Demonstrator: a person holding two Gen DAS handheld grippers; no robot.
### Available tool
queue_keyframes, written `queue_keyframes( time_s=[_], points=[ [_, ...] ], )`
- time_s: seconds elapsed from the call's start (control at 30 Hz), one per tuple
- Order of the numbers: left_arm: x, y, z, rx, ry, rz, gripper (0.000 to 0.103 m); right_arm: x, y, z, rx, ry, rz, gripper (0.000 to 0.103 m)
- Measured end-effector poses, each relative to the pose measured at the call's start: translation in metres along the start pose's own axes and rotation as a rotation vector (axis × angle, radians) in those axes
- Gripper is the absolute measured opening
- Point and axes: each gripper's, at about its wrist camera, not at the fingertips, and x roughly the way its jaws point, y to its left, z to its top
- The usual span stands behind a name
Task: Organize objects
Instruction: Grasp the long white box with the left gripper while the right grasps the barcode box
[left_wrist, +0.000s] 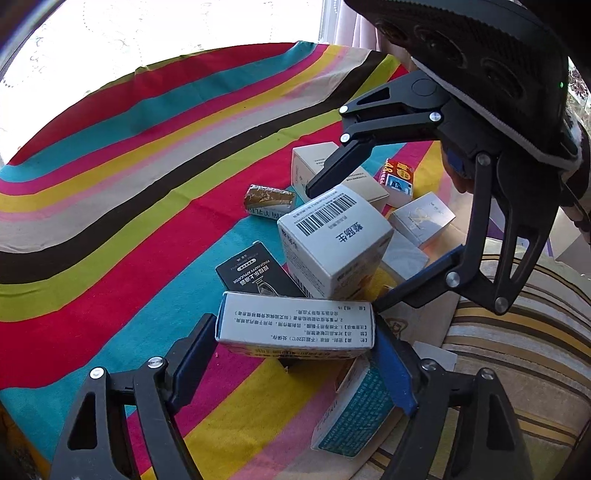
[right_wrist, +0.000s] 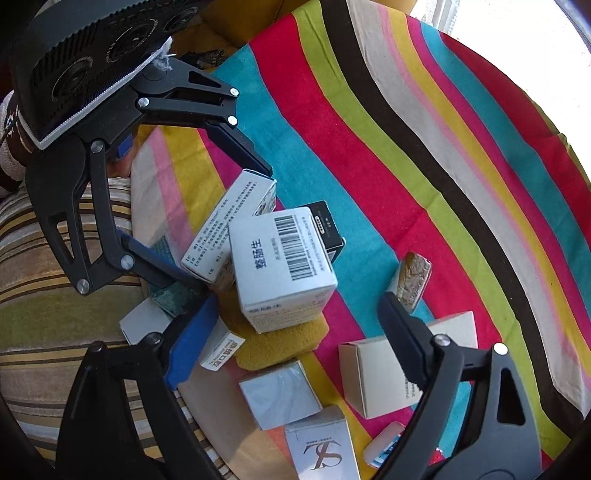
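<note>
A jumble of small cartons lies on a striped cloth (left_wrist: 129, 206). My left gripper (left_wrist: 295, 328) is shut endwise on a long white box with printed text (left_wrist: 295, 317), its blue pads (left_wrist: 391, 369) touching both ends. The right wrist view shows the same grip (right_wrist: 235, 229) on that box (right_wrist: 225, 225). My right gripper (right_wrist: 297, 299) stands open around a white cube box with a barcode (right_wrist: 284, 266), with gaps on both sides. In the left wrist view the right gripper (left_wrist: 343, 249) straddles that box (left_wrist: 332, 240) from above.
Around the two boxes lie a black carton (left_wrist: 251, 269), a foil-wrapped roll (right_wrist: 413, 277), a beige box (right_wrist: 388, 365), a silver box (right_wrist: 280, 391), a teal-printed box (left_wrist: 354, 410) and a small red pack (left_wrist: 399, 177). A striped cushion (left_wrist: 517, 350) borders the pile.
</note>
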Motion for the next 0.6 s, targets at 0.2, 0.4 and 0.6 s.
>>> queue_keyframes(
  time_s=[0.2,0.4,0.6],
  points=[
    [-0.005,0.003,-0.003,-0.032,-0.021,-0.017,0.076,0.004,0.000,-0.002,0.012,-0.005,0.040,0.048],
    [-0.014,-0.004,0.000,-0.061,-0.046,-0.001,0.076,-0.009,0.000,-0.008,0.084,-0.069,0.015,0.048],
    [-0.031,-0.006,0.002,-0.166,-0.077,0.051,0.076,-0.028,0.004,-0.015,0.229,-0.111,-0.053,0.048]
  ],
)
